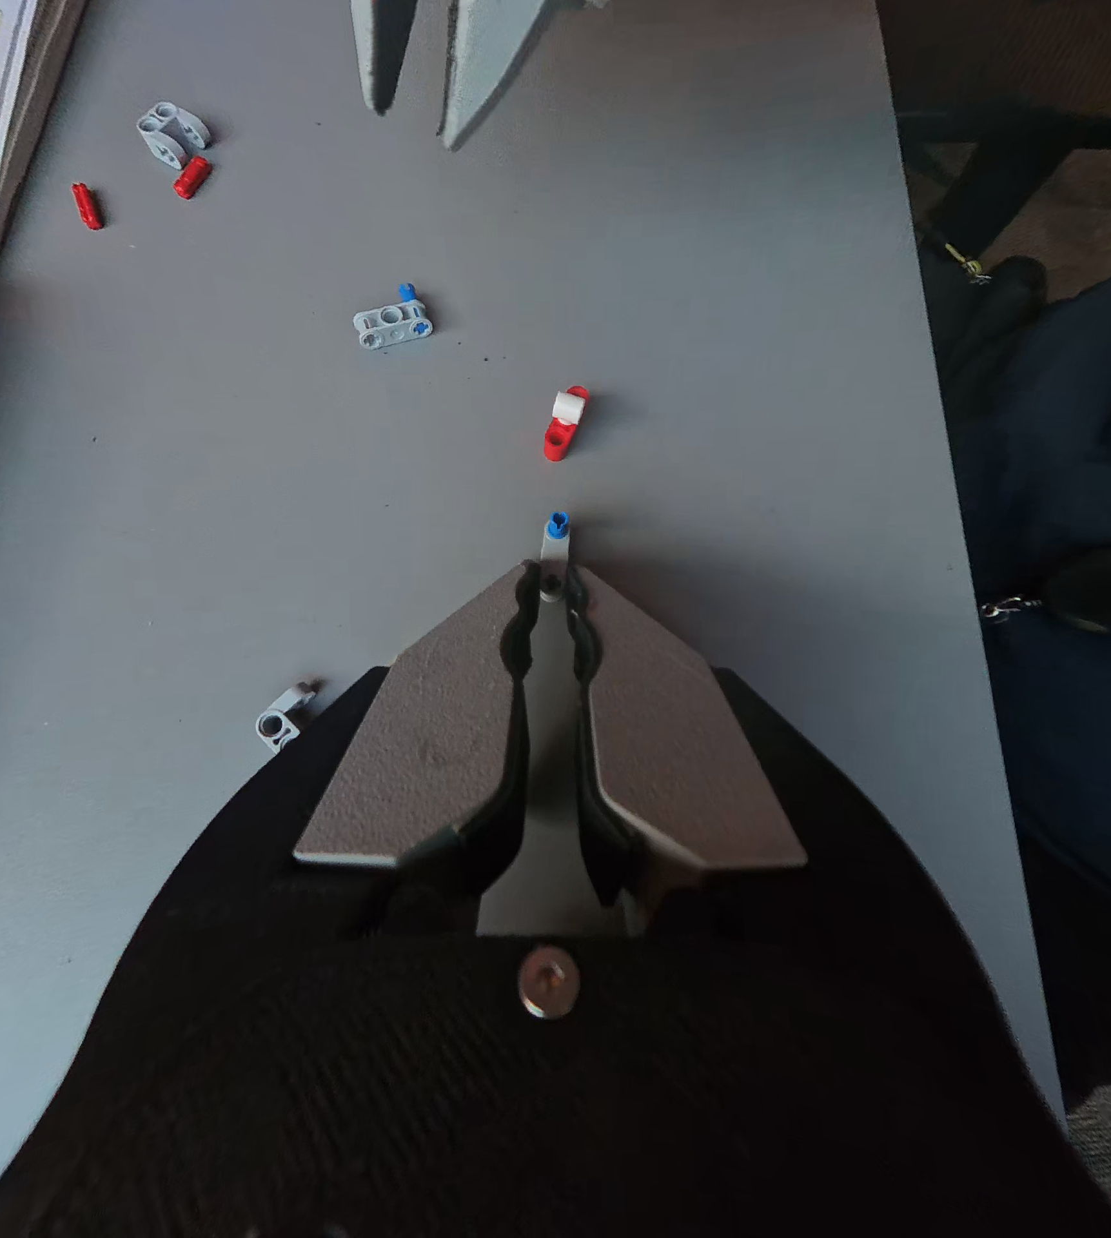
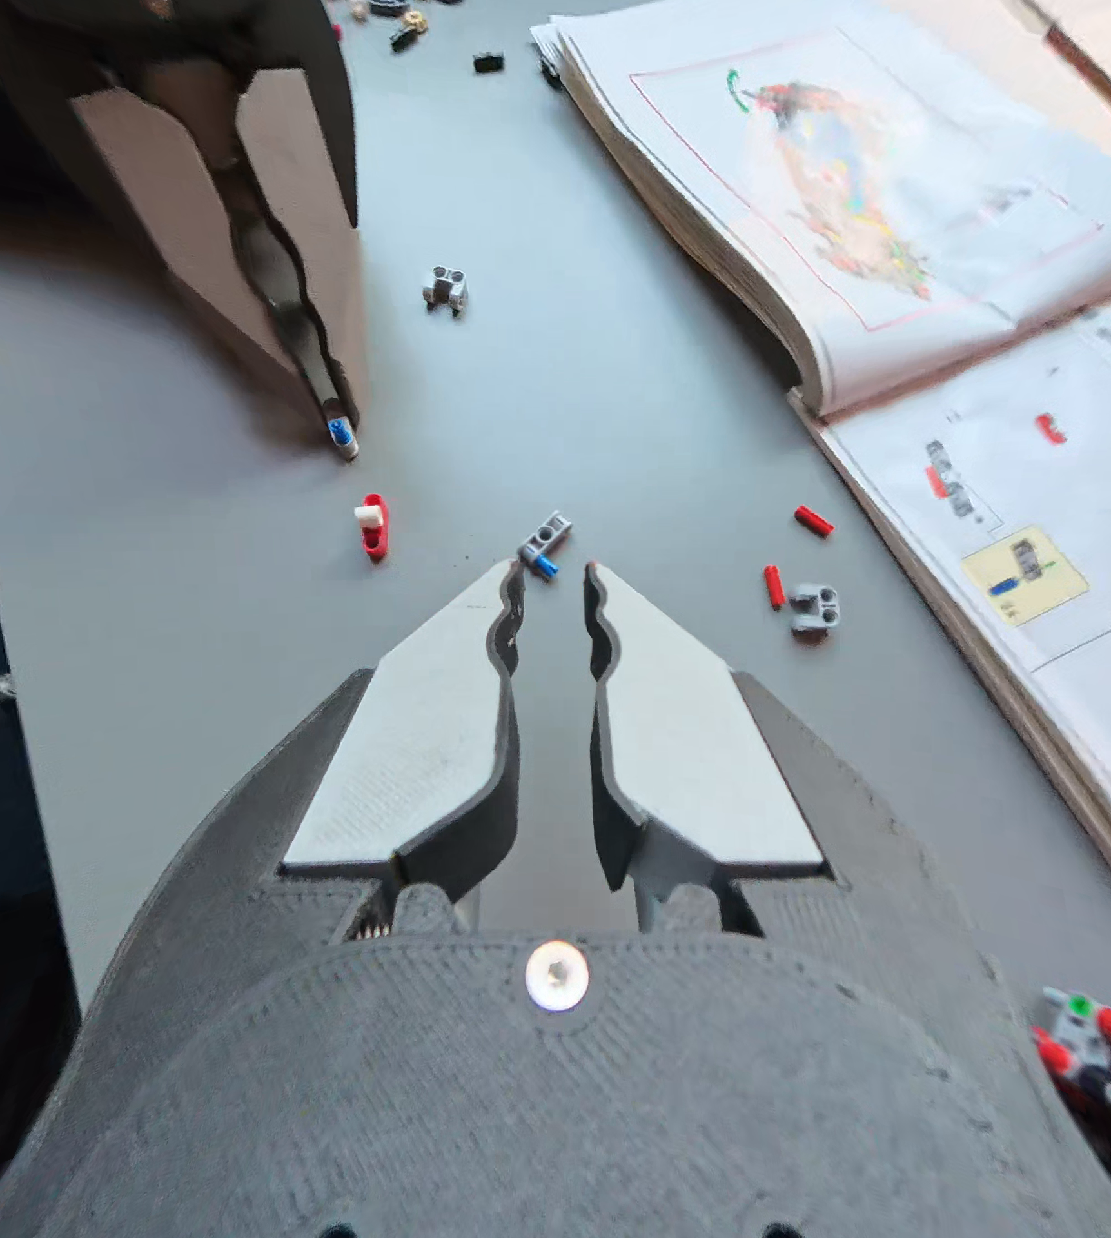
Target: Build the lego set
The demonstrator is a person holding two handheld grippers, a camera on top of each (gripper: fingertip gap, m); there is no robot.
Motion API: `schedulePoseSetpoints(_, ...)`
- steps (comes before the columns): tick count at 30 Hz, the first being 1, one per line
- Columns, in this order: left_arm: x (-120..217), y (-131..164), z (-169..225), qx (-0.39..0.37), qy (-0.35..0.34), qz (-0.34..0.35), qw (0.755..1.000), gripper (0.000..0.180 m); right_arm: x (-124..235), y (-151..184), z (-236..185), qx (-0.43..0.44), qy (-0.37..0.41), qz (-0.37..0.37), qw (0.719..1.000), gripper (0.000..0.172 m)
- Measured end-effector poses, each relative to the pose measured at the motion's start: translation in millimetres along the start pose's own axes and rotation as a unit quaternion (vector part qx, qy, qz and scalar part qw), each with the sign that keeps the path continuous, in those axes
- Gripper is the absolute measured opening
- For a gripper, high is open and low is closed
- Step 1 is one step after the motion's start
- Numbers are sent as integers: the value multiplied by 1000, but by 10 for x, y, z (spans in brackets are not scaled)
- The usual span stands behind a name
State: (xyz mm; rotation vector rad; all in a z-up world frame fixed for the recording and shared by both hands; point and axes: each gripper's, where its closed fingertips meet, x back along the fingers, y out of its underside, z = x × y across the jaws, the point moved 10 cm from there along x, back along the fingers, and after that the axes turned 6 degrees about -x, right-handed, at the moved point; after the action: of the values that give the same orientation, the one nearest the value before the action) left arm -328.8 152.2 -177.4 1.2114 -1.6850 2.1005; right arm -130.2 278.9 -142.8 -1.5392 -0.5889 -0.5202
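Left tool (image 1: 554, 581) pinches grey piece (image 1: 554, 546); blue pin (image 1: 558, 524) beyond tips.

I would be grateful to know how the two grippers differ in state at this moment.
The left gripper is closed on a small grey piece with a blue pin; the right gripper stands open and holds nothing. The left gripper's piece is lifted at its tips, while the right gripper's nearest grey piece with a blue pin lies on the table. Both point down over the same table.

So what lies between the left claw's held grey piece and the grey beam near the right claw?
A red connector with a white bush lies on the table between them, clearest in the right wrist view.
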Motion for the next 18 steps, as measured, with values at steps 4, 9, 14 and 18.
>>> schedulePoseSetpoints(4,-1,1,-4,2,4,1,1000,5,-216,9,60,-65,-18,-31,997,33)
schedulePoseSetpoints(9,-15,-12,-8,0,-3,1,1000,5,-484,15,-18,-25,22,-56,998,23)
schedulePoseSetpoints(14,-110,-100,-54,-10,3,0,1000,5,-406,36,-101,36,-16,-73,997,6)
schedulePoseSetpoints(18,-127,-113,-62,-9,7,0,1000,6,-191,186,-308,146,1,-55,988,6)
